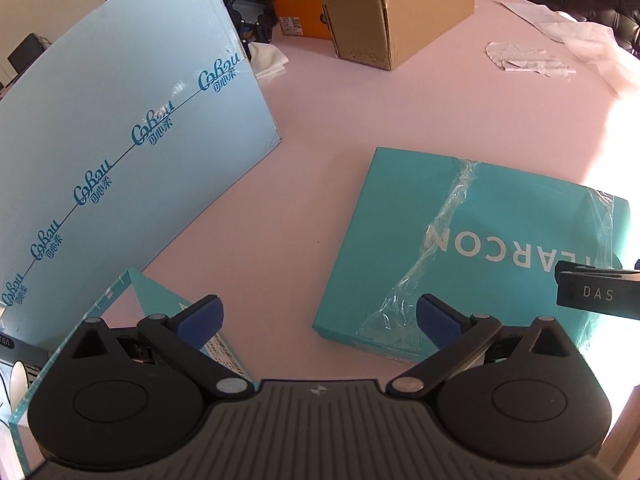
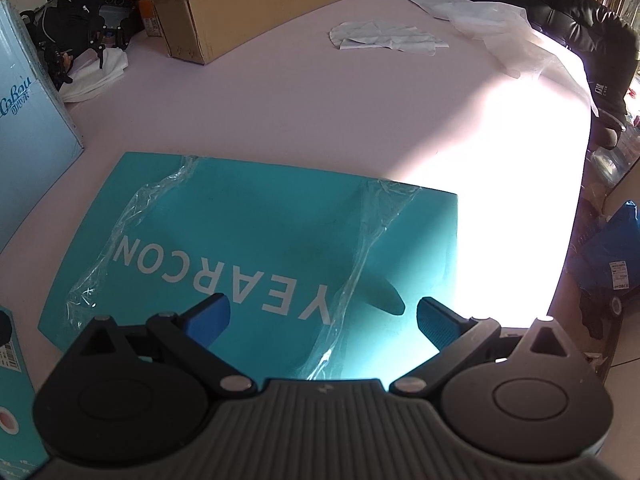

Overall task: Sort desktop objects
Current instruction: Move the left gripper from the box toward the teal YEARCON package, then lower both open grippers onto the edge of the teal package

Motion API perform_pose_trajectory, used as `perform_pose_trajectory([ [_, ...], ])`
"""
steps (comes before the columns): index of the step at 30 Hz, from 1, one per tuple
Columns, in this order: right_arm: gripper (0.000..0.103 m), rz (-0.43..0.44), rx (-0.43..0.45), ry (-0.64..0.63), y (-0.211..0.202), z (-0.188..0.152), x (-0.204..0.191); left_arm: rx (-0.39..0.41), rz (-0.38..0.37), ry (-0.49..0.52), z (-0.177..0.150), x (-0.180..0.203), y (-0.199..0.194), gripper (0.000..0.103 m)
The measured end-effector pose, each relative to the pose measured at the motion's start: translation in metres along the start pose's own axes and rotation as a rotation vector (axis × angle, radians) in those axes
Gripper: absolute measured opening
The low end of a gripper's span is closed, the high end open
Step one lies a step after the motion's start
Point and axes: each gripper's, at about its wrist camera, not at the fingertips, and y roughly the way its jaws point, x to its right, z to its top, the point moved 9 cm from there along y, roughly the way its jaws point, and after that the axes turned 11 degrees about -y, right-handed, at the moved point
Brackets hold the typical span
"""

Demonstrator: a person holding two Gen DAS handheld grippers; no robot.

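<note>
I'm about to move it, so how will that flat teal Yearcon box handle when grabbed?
The teal box looks flat and rigid, so it probably slides rather than tips. The loose clear wrap could make it slippery. It is likely too wide for the open right tool except by an edge.

Flat teal YEARCON box [image 2: 256, 248] with loose clear tape strips, lying on the desk [image 2: 304, 112] at 6 o'clock; tall pale-blue carton [image 1: 120, 152] upright at 9 o'clock.
</note>
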Motion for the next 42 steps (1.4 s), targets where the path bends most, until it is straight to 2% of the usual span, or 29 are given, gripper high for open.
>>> perform_pose_trajectory([
  [7, 0.101, -0.053, -0.010, -0.004, -0.001, 0.007, 0.002, -0.079, -0.085, 0.053, -0.003, 0.025, 0.022, 0.103],
  [10, 0.101, -0.064, -0.007, 0.003, -0.003, 0.005, 0.004, -0.101, -0.059, 0.065, -0.007, 0.025, 0.030, 0.103],
  [19, 0.101, -0.065, -0.009, 0.062, 0.006, -0.002, 0.010, -0.132, -0.064, 0.049, -0.005, 0.025, 0.050, 0.103],
  [35, 0.101, -0.055, -0.024, 0.041, 0.022, -0.009, 0.007, -0.063, -0.098, 0.151, 0.002, 0.050, 0.066, 0.103],
  [42, 0.100, -0.047, -0.017, 0.030, 0.018, -0.007, 0.000, -0.064, -0.131, 0.162, 0.002, 0.057, 0.065, 0.103],
])
